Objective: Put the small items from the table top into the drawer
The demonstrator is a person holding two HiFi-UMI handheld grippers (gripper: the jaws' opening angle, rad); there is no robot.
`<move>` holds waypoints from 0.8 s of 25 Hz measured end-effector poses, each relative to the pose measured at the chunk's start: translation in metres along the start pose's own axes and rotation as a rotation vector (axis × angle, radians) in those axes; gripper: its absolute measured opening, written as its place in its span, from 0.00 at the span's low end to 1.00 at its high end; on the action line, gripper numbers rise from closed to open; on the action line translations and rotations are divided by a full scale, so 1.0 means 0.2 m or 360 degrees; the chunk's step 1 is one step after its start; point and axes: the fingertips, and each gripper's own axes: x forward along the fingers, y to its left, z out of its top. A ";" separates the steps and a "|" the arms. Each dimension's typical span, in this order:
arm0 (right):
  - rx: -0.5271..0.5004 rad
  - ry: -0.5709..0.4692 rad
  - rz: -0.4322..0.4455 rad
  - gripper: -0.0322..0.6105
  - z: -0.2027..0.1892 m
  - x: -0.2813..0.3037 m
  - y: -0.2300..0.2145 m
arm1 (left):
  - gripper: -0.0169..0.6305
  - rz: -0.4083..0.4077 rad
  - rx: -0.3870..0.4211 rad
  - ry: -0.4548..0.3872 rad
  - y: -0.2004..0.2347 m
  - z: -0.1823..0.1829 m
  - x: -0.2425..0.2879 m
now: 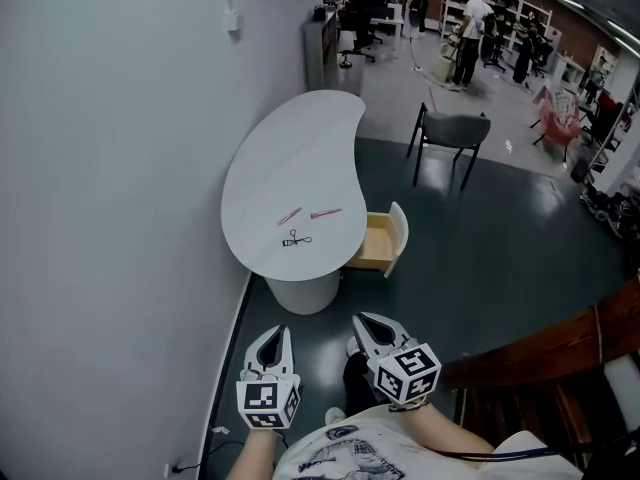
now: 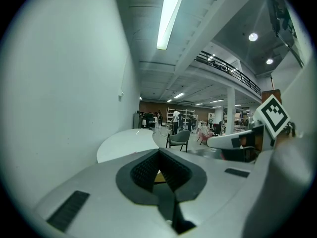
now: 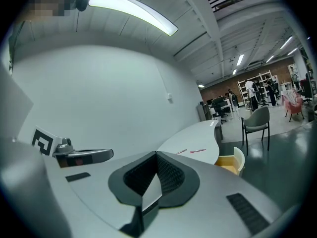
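A white kidney-shaped table [image 1: 300, 158] stands against the left wall. Near its front lie two thin pink items [image 1: 290, 215] [image 1: 325, 212] and a small black scissor-like tool [image 1: 296, 239]. The table's drawer [image 1: 381, 241] is pulled open on its right side, showing a wooden inside. My left gripper [image 1: 272, 338] and right gripper [image 1: 370, 324] are held low, well short of the table, both shut with nothing in them. The right gripper view [image 3: 156, 157] shows the pink items [image 3: 198, 150] and the drawer [image 3: 230, 162] ahead. The left gripper [image 2: 159, 155] faces the table [image 2: 126, 143].
A grey chair [image 1: 455, 133] stands on the dark floor beyond the drawer. A wooden piece of furniture [image 1: 560, 348] is at the lower right. The plain wall [image 1: 110, 168] runs along the left. People and shelving are far off at the back.
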 end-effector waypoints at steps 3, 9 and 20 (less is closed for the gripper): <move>0.0005 0.0006 0.0015 0.08 0.02 0.13 -0.08 | 0.06 0.0018 0.0001 0.0008 0.07 0.01 0.14; 0.0031 0.0016 0.0029 0.08 0.11 0.38 -0.30 | 0.06 0.0032 0.0019 0.0027 0.13 0.08 0.45; 0.0065 0.0084 0.0063 0.08 0.28 0.80 -0.77 | 0.06 0.0055 -0.0001 0.0100 0.20 0.18 1.10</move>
